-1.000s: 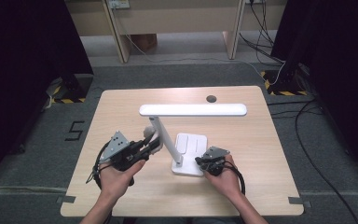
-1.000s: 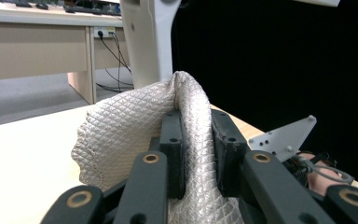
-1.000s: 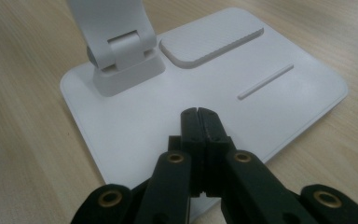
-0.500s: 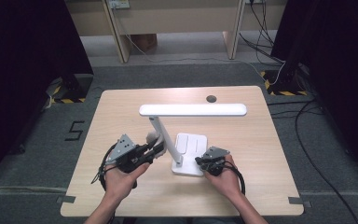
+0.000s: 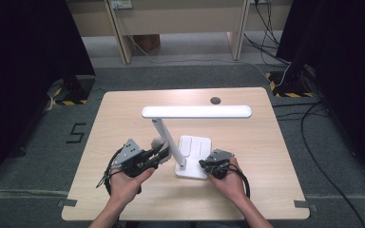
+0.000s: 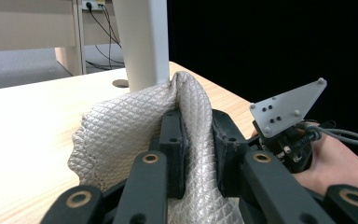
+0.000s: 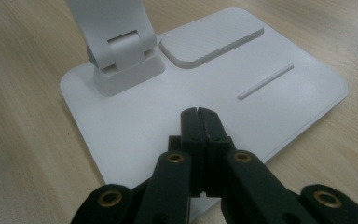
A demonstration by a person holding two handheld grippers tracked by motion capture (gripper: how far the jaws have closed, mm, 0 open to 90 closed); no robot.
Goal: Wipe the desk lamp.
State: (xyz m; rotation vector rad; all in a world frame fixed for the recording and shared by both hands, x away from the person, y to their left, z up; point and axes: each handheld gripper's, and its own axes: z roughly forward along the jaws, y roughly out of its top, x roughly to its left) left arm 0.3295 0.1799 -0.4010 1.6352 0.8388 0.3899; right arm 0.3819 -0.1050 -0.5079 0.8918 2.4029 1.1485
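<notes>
my left gripper [image 6: 193,135]: pinching a grey quilted cloth [image 6: 135,121] against the white desk lamp's slanted arm [image 5: 167,137] | my right gripper [image 7: 199,114]: jaws pressed together, empty, tips on the lamp's flat base [image 7: 279,93], near table edge

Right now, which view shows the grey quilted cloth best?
The left gripper view: the grey quilted cloth shows its diamond weave, pinched in the left gripper against the white lamp stem. In the high view it is a small grey patch beside the stem.
</notes>
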